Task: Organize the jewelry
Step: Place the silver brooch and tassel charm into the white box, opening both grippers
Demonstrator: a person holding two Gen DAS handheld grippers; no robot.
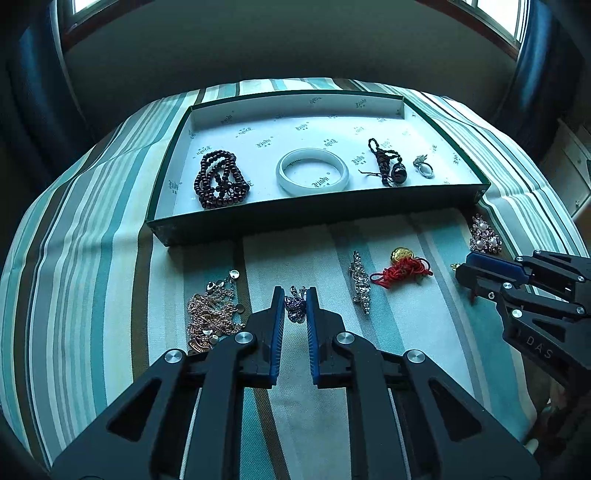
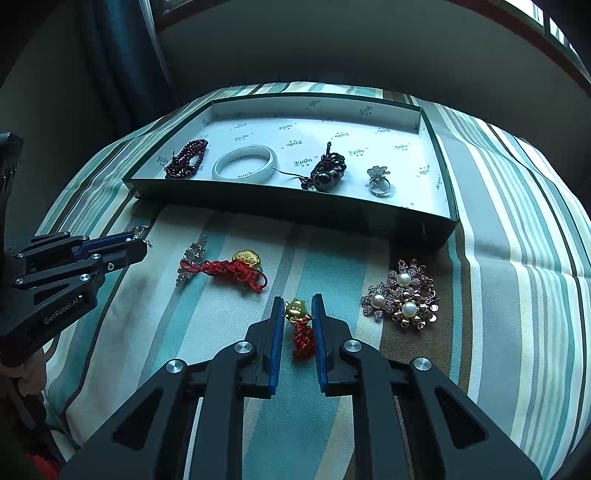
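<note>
Gold-toned charm on red knotted cord (image 2: 300, 325), light, limp and slippery, lay on the striped cloth (image 2: 498, 295) between the parted jaws of the right gripper (image 2: 299, 314), best pinched at the charm; left gripper (image 1: 295, 306) likewise unclenched around a purple brooch (image 1: 295, 304).

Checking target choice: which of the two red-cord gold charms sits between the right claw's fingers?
The smaller gold charm with short red knot, between the right claw fingers; the other, long-tangled charm lies farther left, apart.

Striped tablecloth (image 1: 92, 258), dark wall (image 1: 288, 44), blue curtains (image 1: 535, 55), bright windows (image 1: 498, 14)
</note>
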